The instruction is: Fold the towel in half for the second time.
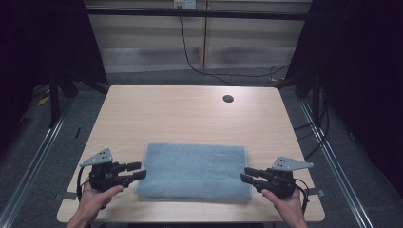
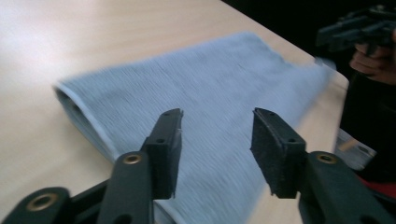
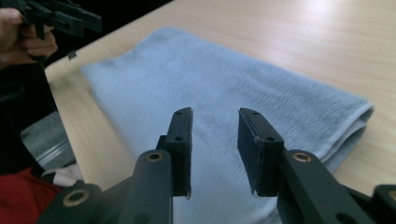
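I held the left gripper (image 1: pixel 137 170) and right gripper (image 1: pixel 246 174) with jaws parted and empty at either short end of the folded blue towel (image 1: pixel 195 172), lying near the front edge of the pale wooden table (image 1: pixel 185 109). A shallow pinch might have caught only the top layer, undoing the fold. Dark curtains flanked the room; cables crossed its grey floor.

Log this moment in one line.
towel: folded, flat on table | left gripper: open at left end | right gripper: open at right end
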`<state>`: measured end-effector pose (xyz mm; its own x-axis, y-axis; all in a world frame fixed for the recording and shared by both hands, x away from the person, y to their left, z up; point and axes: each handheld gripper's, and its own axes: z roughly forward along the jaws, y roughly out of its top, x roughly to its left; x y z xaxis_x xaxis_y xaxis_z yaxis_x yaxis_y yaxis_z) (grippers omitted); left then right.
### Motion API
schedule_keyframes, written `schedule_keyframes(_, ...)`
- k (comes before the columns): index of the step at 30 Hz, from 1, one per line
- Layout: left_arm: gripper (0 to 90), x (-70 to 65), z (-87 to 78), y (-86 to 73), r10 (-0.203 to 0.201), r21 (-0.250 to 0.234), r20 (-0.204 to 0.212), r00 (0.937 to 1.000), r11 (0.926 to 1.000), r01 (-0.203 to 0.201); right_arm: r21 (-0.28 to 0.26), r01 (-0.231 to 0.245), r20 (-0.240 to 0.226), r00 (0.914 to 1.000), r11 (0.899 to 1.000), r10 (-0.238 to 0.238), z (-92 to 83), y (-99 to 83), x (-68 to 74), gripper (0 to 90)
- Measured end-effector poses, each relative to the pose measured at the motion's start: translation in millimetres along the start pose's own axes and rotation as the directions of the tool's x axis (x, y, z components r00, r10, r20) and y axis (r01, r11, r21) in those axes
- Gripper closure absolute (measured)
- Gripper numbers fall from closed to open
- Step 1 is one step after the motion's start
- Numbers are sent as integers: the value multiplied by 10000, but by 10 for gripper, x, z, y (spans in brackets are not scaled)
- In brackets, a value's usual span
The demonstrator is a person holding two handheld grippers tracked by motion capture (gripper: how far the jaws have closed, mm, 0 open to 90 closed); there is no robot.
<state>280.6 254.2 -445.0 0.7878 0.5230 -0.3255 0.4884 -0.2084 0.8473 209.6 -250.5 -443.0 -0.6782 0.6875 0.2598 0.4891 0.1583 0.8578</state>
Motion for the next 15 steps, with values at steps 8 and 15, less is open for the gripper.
schedule_keyframes(8,353,216,-89,124,-429,-137,-1684,9848,9991,412,-1061,-779,1605,9825,9913,944,-142,56,-335,552)
schedule_keyframes(15,254,392,-111,-157,-806,432,-2462,9659,9946,940,-1066,-785,2019,9744,9912,989,-243,-74,-321,480)
